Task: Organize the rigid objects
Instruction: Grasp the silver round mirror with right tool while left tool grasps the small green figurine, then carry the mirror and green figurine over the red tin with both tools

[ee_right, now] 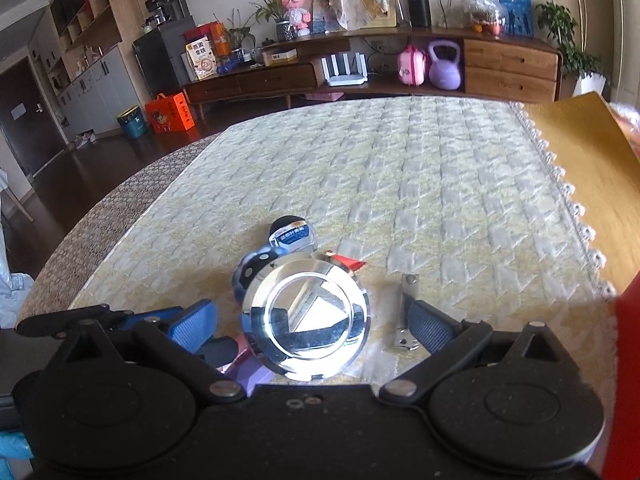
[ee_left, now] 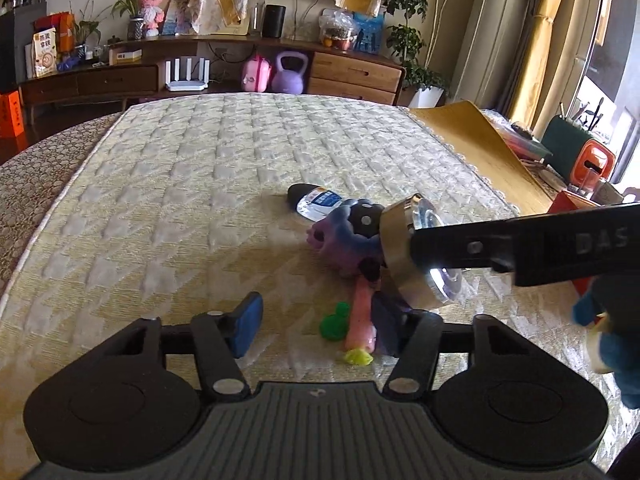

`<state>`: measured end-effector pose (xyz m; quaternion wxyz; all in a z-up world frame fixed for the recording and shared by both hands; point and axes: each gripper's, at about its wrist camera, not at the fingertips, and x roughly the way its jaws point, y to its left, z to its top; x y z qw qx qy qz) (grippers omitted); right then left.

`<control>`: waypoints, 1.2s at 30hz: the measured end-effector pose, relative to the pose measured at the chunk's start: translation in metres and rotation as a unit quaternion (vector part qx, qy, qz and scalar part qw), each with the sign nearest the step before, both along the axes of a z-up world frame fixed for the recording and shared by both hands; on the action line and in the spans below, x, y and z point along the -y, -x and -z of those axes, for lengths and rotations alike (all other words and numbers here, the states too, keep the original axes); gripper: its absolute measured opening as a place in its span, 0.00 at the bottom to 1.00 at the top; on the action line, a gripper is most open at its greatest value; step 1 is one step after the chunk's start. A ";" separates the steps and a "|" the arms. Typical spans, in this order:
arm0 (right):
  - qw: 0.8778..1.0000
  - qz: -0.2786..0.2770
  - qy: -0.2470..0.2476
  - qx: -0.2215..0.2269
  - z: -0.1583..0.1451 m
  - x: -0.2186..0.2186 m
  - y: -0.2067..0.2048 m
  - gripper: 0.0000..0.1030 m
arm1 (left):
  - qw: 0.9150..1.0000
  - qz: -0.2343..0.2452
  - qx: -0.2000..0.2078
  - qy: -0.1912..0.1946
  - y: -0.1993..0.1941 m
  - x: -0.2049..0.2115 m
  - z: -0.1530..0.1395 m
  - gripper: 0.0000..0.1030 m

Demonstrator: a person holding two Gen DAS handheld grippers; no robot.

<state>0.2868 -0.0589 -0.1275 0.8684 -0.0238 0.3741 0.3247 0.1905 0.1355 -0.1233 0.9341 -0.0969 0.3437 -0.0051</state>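
Observation:
A chrome-faced round metal disc (ee_right: 306, 320) lies tilted against a purple-blue toy (ee_left: 344, 236) that has a black dotted ball. My right gripper (ee_right: 312, 316) is open around the disc, with a gap showing at each blue pad; in the left wrist view its black finger (ee_left: 480, 244) crosses the disc (ee_left: 404, 248). A bottle (ee_left: 316, 200) with a black cap and blue label lies behind the toy. My left gripper (ee_left: 316, 324) is open low over the cloth. Between its fingers lie a pink stick toy (ee_left: 362, 320) with a yellow tip and a green piece (ee_left: 334, 322). The pink toy lies close to the right finger.
All of this rests on a table under a quilted pale-yellow cloth (ee_left: 200, 200). A nail clipper (ee_right: 408, 312) lies by my right pad, and a red wrapper (ee_right: 350, 262) behind the disc. A yellow mat (ee_left: 480, 148) and a red box (ee_left: 568, 204) border the right side. A blue sleeve (ee_left: 608, 320) follows the right gripper.

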 end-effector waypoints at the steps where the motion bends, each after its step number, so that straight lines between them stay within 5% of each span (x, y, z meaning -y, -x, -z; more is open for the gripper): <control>1: 1.000 0.000 -0.001 -0.003 0.002 -0.001 -0.003 0.98 | 1.000 0.004 0.000 0.006 0.000 0.000 0.000 0.48; 8: 0.999 0.002 -0.014 -0.031 0.011 -0.003 -0.009 0.90 | 0.999 0.010 -0.001 0.052 0.001 -0.005 0.002 0.32; 16: 0.998 0.003 -0.030 -0.048 0.014 -0.003 -0.014 0.75 | 0.999 0.018 0.009 0.036 0.002 0.001 -0.003 0.10; 36: 0.999 0.018 -0.040 -0.030 -0.013 0.041 0.024 0.74 | 0.999 0.002 -0.007 0.043 0.011 -0.011 -0.025 0.07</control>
